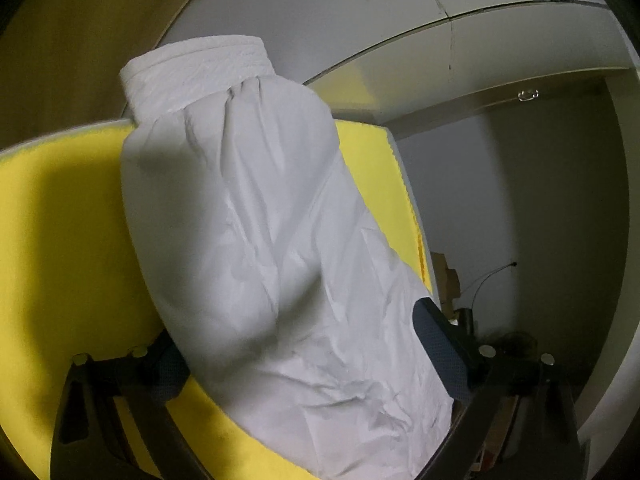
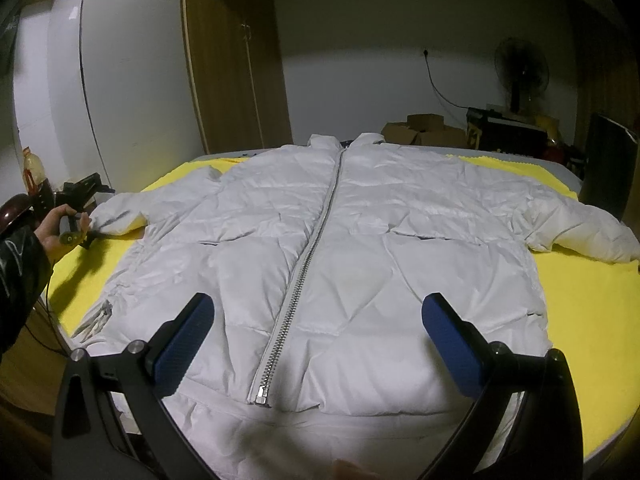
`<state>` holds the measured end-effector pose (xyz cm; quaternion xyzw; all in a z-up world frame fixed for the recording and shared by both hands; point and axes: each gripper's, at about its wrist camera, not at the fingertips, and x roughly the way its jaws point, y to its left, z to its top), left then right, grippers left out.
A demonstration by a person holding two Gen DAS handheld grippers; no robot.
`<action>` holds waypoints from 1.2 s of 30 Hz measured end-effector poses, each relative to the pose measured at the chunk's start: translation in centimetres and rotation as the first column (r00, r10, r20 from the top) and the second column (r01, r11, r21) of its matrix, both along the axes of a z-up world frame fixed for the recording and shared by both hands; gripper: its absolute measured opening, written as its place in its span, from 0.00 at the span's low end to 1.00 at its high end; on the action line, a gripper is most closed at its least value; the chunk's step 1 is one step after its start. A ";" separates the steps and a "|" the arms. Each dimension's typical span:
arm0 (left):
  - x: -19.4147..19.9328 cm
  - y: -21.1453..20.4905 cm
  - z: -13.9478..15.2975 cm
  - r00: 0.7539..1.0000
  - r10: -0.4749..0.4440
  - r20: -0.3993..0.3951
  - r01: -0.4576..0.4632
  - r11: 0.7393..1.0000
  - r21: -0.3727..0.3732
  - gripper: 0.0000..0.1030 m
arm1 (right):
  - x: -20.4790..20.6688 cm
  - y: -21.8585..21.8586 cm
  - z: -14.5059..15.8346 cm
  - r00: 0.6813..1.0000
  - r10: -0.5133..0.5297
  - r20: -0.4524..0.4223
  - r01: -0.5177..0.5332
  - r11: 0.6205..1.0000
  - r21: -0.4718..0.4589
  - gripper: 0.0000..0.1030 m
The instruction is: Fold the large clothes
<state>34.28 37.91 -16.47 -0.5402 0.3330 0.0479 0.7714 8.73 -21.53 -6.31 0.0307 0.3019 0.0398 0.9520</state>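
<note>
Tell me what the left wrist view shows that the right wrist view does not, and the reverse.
Only the left wrist view shows the ribbed cuff up close, with the sleeve lying between the left tool's open pads. Only the right wrist view shows the whole white jacket, its closed zipper, a hand holding the left tool, and the open right tool over the hem. Both show the yellow cover.

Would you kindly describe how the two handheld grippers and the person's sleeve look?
Both the left gripper and the right gripper have black angular frames with round silver bolts and blue, finely textured fingers. The person's sleeve is dark and glossy.
</note>
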 end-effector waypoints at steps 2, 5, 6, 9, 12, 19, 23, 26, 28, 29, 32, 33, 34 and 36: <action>-0.2 0.3 -0.3 1.000 0.010 0.011 -0.010 1.000 -0.011 0.80 | -0.1 0.1 0.0 1.000 0.004 -0.001 -0.004 1.000 0.005 1.00; 0.2 1.1 -0.8 1.000 0.010 -0.024 -0.010 1.000 -0.002 0.51 | 0.0 0.2 0.0 1.000 0.015 -0.009 -0.015 1.000 0.027 1.00; 0.4 1.1 -1.0 0.999 0.008 -0.032 -0.008 1.000 -0.003 0.43 | 0.1 0.2 0.0 1.000 0.018 -0.012 -0.018 0.999 0.031 1.00; 0.5 1.6 -1.3 0.999 -0.011 -0.033 0.011 1.000 -0.005 0.27 | 0.0 0.7 0.0 1.000 0.018 -0.012 -0.018 1.000 0.016 1.00; 0.7 2.1 -0.6 0.999 -0.030 -0.014 0.031 0.998 0.046 0.14 | 0.3 0.7 0.0 1.000 0.000 -0.011 0.001 1.000 0.006 1.00; 1.0 0.8 5.3 0.993 -0.090 0.076 0.062 0.949 0.309 0.10 | 2.6 0.4 -0.8 0.989 0.072 -0.127 -0.062 0.995 0.082 1.00; 0.9 -0.8 9.1 0.981 -0.151 0.123 0.082 0.895 0.439 0.09 | 5.2 0.6 -1.9 0.957 0.125 -0.262 -0.094 0.987 0.126 1.00; 1.3 -1.5 11.2 0.972 -0.184 0.148 0.092 0.872 0.481 0.09 | 8.0 2.2 -0.5 0.952 0.103 -0.288 -0.108 0.994 -0.002 1.00; 1.1 -1.8 12.1 0.966 -0.199 0.165 0.092 0.862 0.499 0.09 | 11.1 4.0 0.9 0.954 0.065 -0.293 -0.099 0.990 -0.101 1.00; 1.0 -2.0 12.7 0.963 -0.204 0.175 0.090 0.858 0.506 0.09 | 12.6 4.8 1.4 0.956 0.063 -0.285 -0.101 0.987 -0.121 1.00; 0.1 -3.5 13.9 0.958 -0.213 0.190 0.082 0.843 0.532 0.09 | 19.7 9.0 2.2 0.967 0.039 -0.252 -0.098 0.970 -0.225 1.00; 0.0 -3.7 14.3 0.957 -0.215 0.196 0.078 0.838 0.539 0.09 | 22.7 11.2 2.0 0.969 0.052 -0.242 -0.119 0.955 -0.272 1.00; -0.2 -4.1 14.8 0.956 -0.213 0.201 0.073 0.838 0.541 0.09 | 25.4 13.2 1.5 0.968 0.042 -0.246 -0.121 0.941 -0.316 1.00; -0.5 -4.4 15.6 0.954 -0.212 0.212 0.069 0.842 0.535 0.08 | 30.2 17.3 -0.4 0.963 0.038 -0.267 -0.146 0.906 -0.397 1.00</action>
